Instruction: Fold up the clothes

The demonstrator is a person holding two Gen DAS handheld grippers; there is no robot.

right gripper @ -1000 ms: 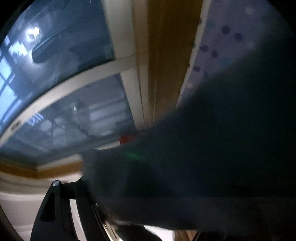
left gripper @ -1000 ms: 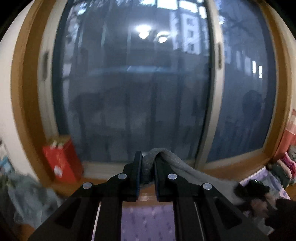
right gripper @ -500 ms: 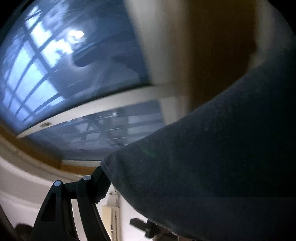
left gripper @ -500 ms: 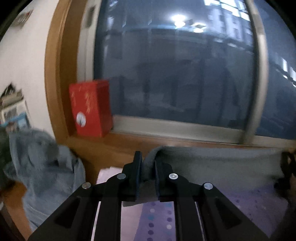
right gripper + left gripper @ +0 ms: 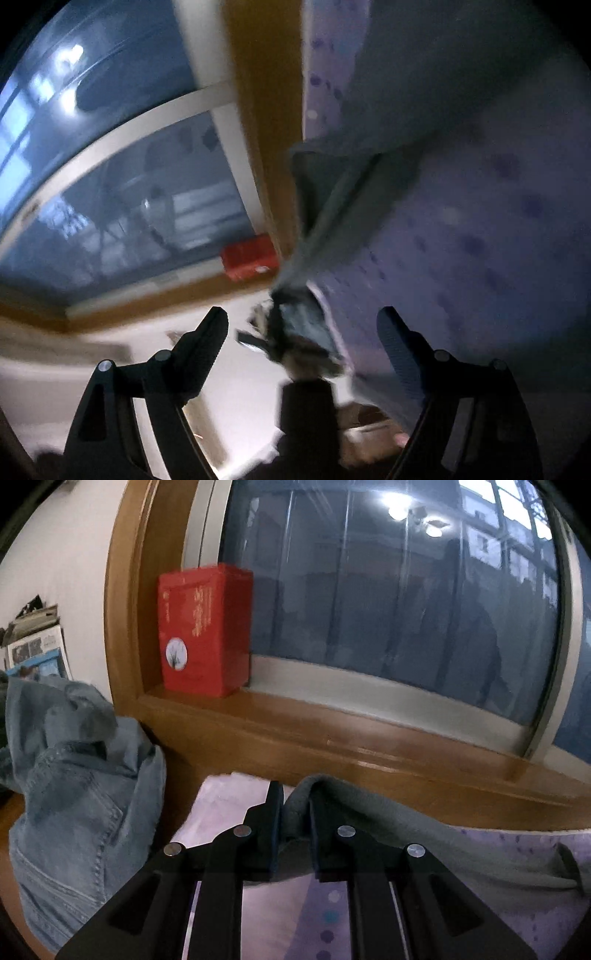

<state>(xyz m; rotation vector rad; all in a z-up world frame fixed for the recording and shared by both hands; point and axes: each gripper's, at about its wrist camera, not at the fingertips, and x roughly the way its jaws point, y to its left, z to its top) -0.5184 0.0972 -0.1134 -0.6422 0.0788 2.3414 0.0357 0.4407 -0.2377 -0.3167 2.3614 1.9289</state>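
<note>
- The left gripper [image 5: 293,812] stays clenched on a bunched edge of the grey garment [image 5: 406,834], as it was a second ago; the cloth fills the narrow gap between its pads.
- It has come down: a second ago the window glass filled its view, and now the purple dotted sheet [image 5: 517,915] lies right beneath the fingers, with the garment trailing off to the right across it.
- The right gripper [image 5: 303,332] has let go. Half a second ago dark cloth covered most of its view; now its jaws are opening wide with nothing between them, and the garment [image 5: 332,192] lies out ahead on the sheet [image 5: 480,240].
- For the fold, this likely means one end has just been laid down and the other is about to follow, so the garment can be flattened next.
- Further off, a pile of denim [image 5: 74,782] sits beside the sheet on the left, apart from the held garment.
- Beyond that, a red box [image 5: 205,627] stands on the wooden sill [image 5: 369,746] against the window.
</note>
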